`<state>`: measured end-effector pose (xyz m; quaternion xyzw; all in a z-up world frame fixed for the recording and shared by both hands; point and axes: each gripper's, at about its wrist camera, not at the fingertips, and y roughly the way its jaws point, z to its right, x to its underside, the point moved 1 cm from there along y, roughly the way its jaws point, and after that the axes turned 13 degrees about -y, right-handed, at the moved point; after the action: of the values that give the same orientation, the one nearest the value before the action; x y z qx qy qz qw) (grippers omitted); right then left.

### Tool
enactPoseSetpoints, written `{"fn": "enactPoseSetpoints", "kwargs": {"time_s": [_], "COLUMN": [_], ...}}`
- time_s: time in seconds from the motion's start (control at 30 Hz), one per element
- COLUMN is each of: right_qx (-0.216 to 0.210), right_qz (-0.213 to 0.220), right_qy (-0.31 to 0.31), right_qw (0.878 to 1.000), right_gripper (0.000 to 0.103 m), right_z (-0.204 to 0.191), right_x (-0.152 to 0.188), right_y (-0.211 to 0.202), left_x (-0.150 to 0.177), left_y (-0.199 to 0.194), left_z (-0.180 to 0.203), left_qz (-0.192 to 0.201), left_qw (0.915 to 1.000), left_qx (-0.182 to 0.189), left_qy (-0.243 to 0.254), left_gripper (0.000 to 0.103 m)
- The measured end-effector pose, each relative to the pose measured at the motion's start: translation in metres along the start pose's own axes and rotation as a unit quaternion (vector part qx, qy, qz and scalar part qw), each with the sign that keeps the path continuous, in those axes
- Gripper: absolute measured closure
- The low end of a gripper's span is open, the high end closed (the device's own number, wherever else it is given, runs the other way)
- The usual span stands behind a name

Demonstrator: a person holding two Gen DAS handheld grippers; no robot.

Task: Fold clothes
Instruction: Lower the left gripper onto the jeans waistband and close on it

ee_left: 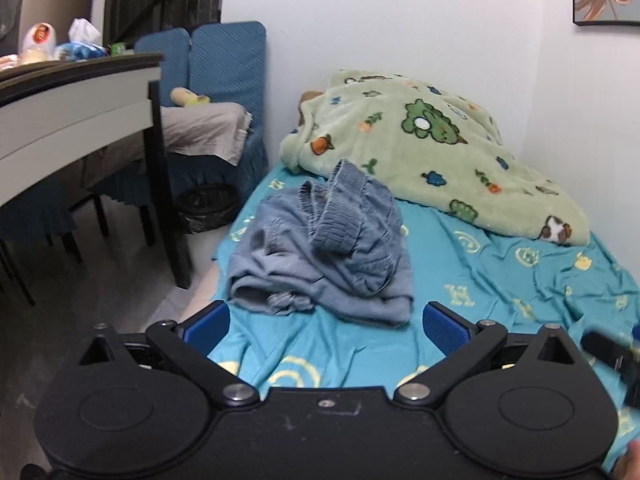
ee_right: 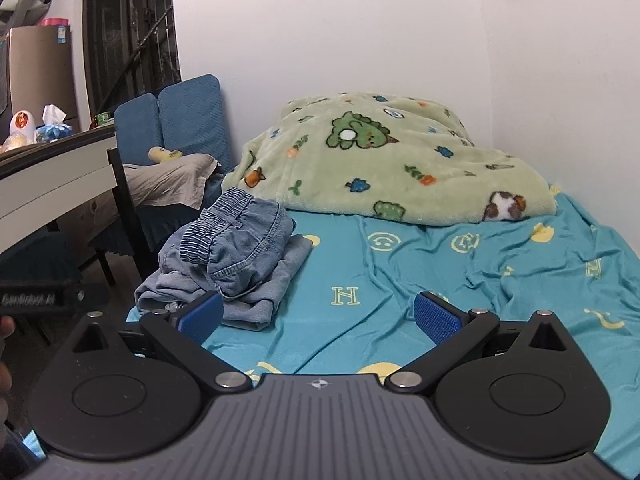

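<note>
A crumpled heap of blue denim clothes [ee_left: 324,248] lies on the teal bedsheet [ee_left: 500,280] near the bed's left edge. Its ribbed waistband sticks up on top. My left gripper [ee_left: 326,326] hovers just short of the heap, open, with nothing between its blue pads [ee_left: 444,326]. In the right wrist view the same heap [ee_right: 236,256] sits ahead and to the left. My right gripper [ee_right: 318,316] is open over bare sheet [ee_right: 400,280], its left pad [ee_right: 200,314] close to the heap's near corner. The left gripper's black body [ee_right: 48,294] shows at the left edge.
A green fleece blanket [ee_left: 432,148] with cartoon prints is bunched at the bed's far end against the white wall. Left of the bed stand a dark-legged table [ee_left: 80,100], blue-covered chairs [ee_left: 224,60] and a black bin [ee_left: 208,208] on the floor. The right gripper's edge [ee_left: 612,348] shows at right.
</note>
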<state>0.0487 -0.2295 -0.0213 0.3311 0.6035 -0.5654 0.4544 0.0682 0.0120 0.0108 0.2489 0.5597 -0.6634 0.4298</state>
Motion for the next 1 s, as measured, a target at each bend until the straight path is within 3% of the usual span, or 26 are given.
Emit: {"fn": "enactPoseSetpoints", "kwargs": {"time_s": [0.13, 0.3, 0.47, 0.7, 0.83, 1.0], "right_qx": [-0.004, -0.009, -0.024, -0.048, -0.062, -0.083], "right_qz": [-0.006, -0.012, -0.027, -0.050, -0.064, -0.078], "right_qy": [0.014, 0.028, 0.037, 0.049, 0.057, 0.086], "right_qw": [1.000, 0.999, 0.999, 0.996, 0.994, 0.990], "right_gripper": [0.000, 0.000, 0.001, 0.002, 0.002, 0.002], "right_z": [0.003, 0.007, 0.010, 0.015, 0.018, 0.021], "right_x": [0.002, 0.004, 0.008, 0.013, 0.016, 0.023], "right_y": [0.004, 0.012, 0.034, 0.068, 0.087, 0.102], "left_x": [-0.029, -0.064, -0.093, -0.117, -0.122, -0.126], "left_y": [0.027, 0.077, 0.133, 0.213, 0.259, 0.296], "left_z": [0.000, -0.014, -0.040, -0.043, -0.048, -0.048], "left_qz": [-0.008, -0.012, -0.031, -0.032, -0.040, -0.046], "left_qw": [0.9992, 0.9973, 0.9893, 0.9868, 0.9823, 0.9817], "left_qx": [0.029, 0.037, 0.035, 0.032, 0.042, 0.044], "left_qy": [-0.025, -0.063, -0.138, -0.156, -0.178, -0.180], "left_gripper": [0.001, 0.002, 0.008, 0.021, 0.038, 0.039]}}
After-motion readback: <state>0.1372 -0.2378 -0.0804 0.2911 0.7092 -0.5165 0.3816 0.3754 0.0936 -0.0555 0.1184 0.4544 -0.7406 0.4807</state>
